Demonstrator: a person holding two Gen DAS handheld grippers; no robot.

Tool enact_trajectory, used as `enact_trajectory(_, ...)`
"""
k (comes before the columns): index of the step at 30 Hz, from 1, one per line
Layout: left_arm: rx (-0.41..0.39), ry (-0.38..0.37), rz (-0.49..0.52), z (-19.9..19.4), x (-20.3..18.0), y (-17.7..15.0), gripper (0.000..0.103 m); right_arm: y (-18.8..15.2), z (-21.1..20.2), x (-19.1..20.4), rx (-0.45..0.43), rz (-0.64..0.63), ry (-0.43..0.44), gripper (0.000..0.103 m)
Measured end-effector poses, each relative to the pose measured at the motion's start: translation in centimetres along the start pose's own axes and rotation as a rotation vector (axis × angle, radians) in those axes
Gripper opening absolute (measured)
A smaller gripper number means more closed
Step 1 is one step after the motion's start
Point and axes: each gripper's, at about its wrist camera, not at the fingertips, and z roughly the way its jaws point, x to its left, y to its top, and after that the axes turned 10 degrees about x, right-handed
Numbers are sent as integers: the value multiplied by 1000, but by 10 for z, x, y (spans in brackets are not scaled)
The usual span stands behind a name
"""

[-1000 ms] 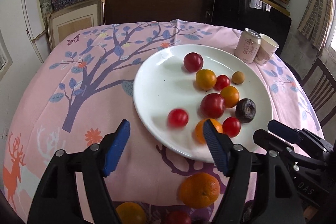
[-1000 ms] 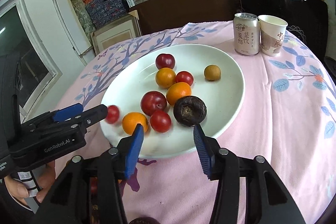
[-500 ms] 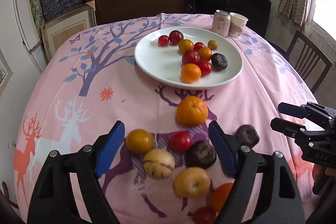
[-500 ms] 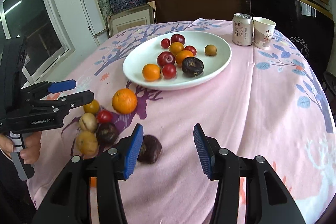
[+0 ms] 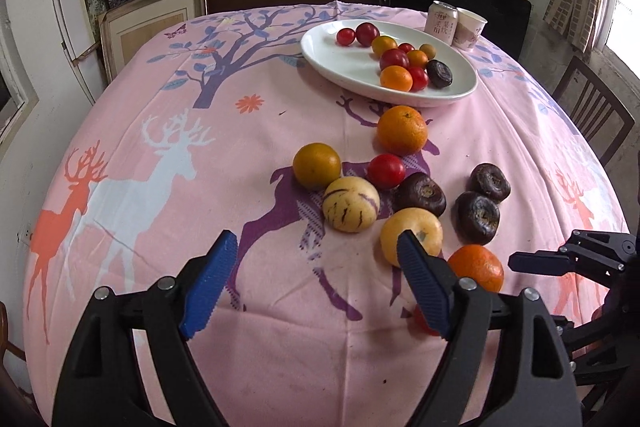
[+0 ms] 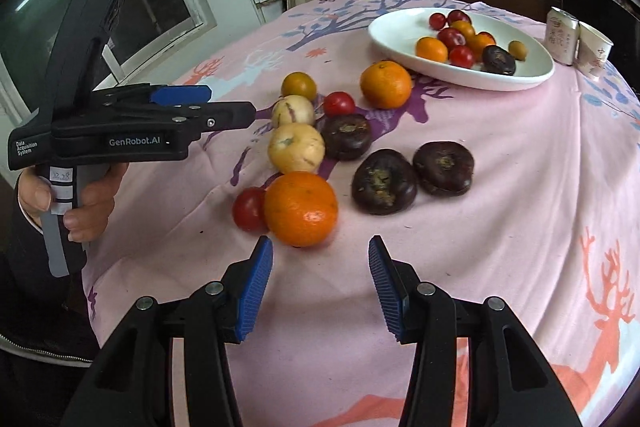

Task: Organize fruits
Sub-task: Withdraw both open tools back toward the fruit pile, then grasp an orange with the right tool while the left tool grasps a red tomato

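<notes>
A white plate (image 5: 344,65) (image 6: 532,75) at the far side of the table holds several small red, orange and dark fruits. Loose fruit lies on the pink cloth nearer me: oranges (image 5: 402,130) (image 6: 301,209), a striped yellow melon (image 5: 351,203), a pale yellow fruit (image 6: 296,148), red tomatoes (image 5: 386,171) (image 6: 249,209) and dark purple fruits (image 6: 384,181) (image 5: 478,217). My left gripper (image 5: 316,285) is open and empty, just short of the pale fruit. My right gripper (image 6: 320,285) is open and empty, just behind the near orange.
A drink can (image 5: 441,23) and a paper cup (image 5: 470,34) stand beyond the plate. A wooden chair (image 5: 592,115) is at the table's right side. Shelves and boxes line the back wall. The left gripper body (image 6: 132,127) is at the cloth's left edge.
Both grippers have pulled back from the plate toward the near edge of the table. The loose fruit pile now lies in front of them. Both stayed open.
</notes>
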Motion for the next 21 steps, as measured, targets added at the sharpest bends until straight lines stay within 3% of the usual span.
enact_trajectory(8,17,5,19,-7,12,-23,80,19,20,14,9,-11,2,55)
enact_trajectory(10,30,0,35,-6,10,-27,80,23,21,15,-2,-14,17,52)
enact_trajectory(11,36,-4,45,-6,9,-29,80,25,20,14,-5,-9,9,43)
enact_trajectory(17,50,-41,116,-7,-11,-33,80,18,8,0,-22,27,38,43)
enact_trajectory(21,59,-62,157,-2,-29,-32,80,6,-7,-17,-51,67,12,43)
